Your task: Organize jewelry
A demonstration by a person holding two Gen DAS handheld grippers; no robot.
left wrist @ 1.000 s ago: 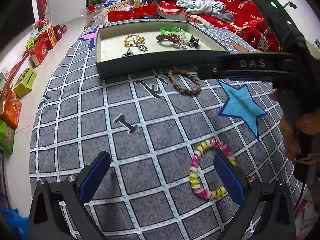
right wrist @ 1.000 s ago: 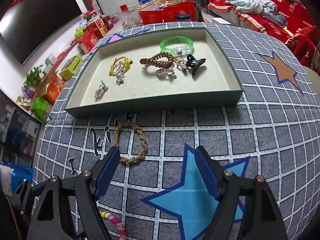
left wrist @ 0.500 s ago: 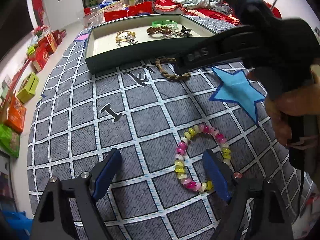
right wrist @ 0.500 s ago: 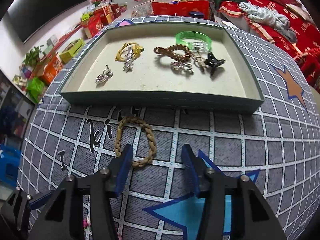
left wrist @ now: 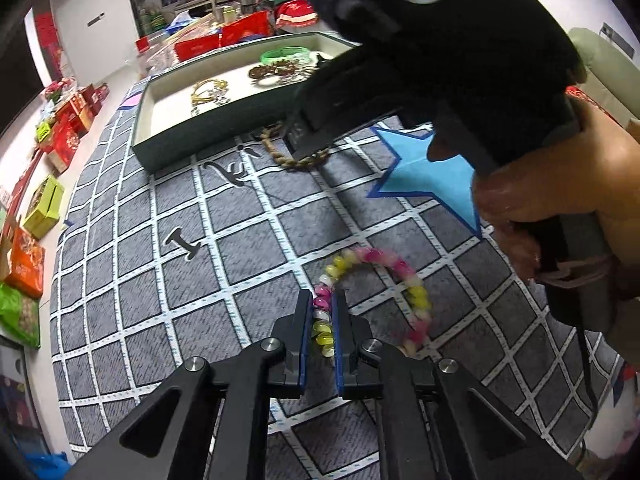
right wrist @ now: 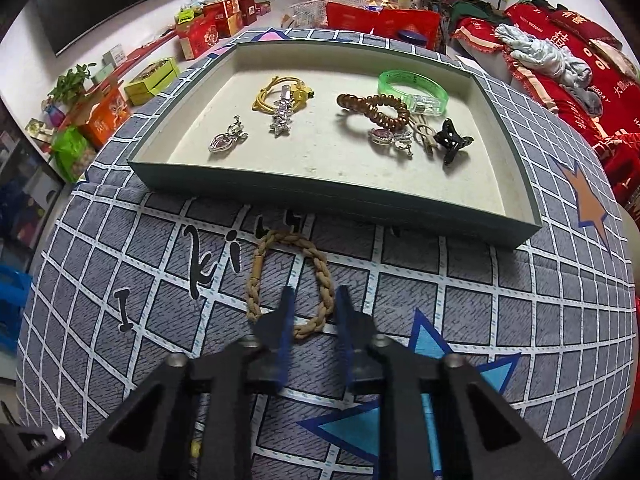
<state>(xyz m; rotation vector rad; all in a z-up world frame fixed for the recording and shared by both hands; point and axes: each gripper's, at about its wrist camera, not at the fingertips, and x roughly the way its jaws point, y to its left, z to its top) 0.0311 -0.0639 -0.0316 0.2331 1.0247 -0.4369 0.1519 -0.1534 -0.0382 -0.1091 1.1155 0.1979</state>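
Note:
My left gripper [left wrist: 321, 300] is shut on the near left side of a pink, yellow and white bead bracelet [left wrist: 408, 276] that lies on the grey checked cloth. My right gripper [right wrist: 313, 298] has its jaws narrowed around the right strand of a tan braided bracelet [right wrist: 256, 280] lying just before the tray; a small gap shows on each side of the strand. The green tray [right wrist: 332, 196] holds a green bangle [right wrist: 412, 86], a brown coil hair tie [right wrist: 372, 110], a yellow hair tie [right wrist: 280, 88], silver pendants and a black claw clip [right wrist: 452, 142]. The tray also shows in the left wrist view [left wrist: 168, 148].
The right gripper's body and the hand holding it [left wrist: 540, 184] fill the upper right of the left wrist view. Blue [left wrist: 432, 176] and orange [right wrist: 588, 200] stars are printed on the cloth. Boxes [right wrist: 104, 114] line the floor at left, red bedding [right wrist: 568, 40] at right.
My left gripper has closed from wide open onto the bead bracelet. My right gripper has moved forward over the braided bracelet and its jaws have narrowed around one strand.

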